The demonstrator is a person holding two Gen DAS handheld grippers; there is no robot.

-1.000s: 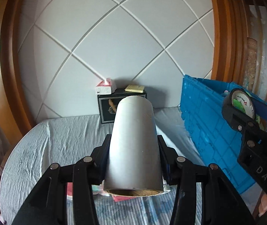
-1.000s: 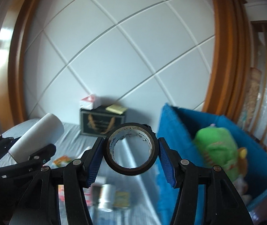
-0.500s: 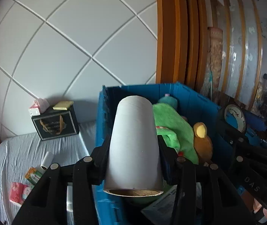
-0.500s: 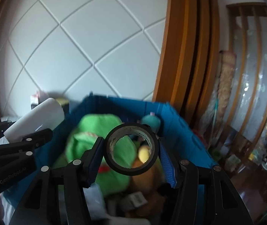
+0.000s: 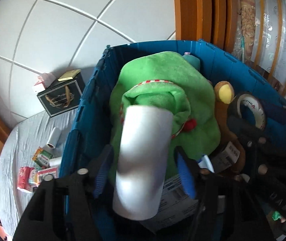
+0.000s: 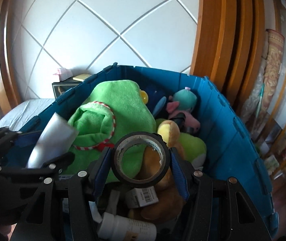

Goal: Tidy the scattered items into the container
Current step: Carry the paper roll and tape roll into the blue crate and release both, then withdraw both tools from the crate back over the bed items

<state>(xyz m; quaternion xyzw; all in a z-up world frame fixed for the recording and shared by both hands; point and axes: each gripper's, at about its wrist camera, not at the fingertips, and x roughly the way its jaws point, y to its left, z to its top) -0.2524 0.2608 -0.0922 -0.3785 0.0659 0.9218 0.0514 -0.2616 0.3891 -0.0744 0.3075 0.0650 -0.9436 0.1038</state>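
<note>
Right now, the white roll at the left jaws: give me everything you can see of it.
The white roll is a plain white cylinder, paper-like, with no print showing. It looks motion-blurred and tilted, its far end leaning over the green plush inside the blue crate. The left gripper has just been opening: its blue pads stand clear of the roll on both sides, so it appears released and dropping. The right wrist view shows it slanted against the plush's near side. Its lower end is hidden.
</note>
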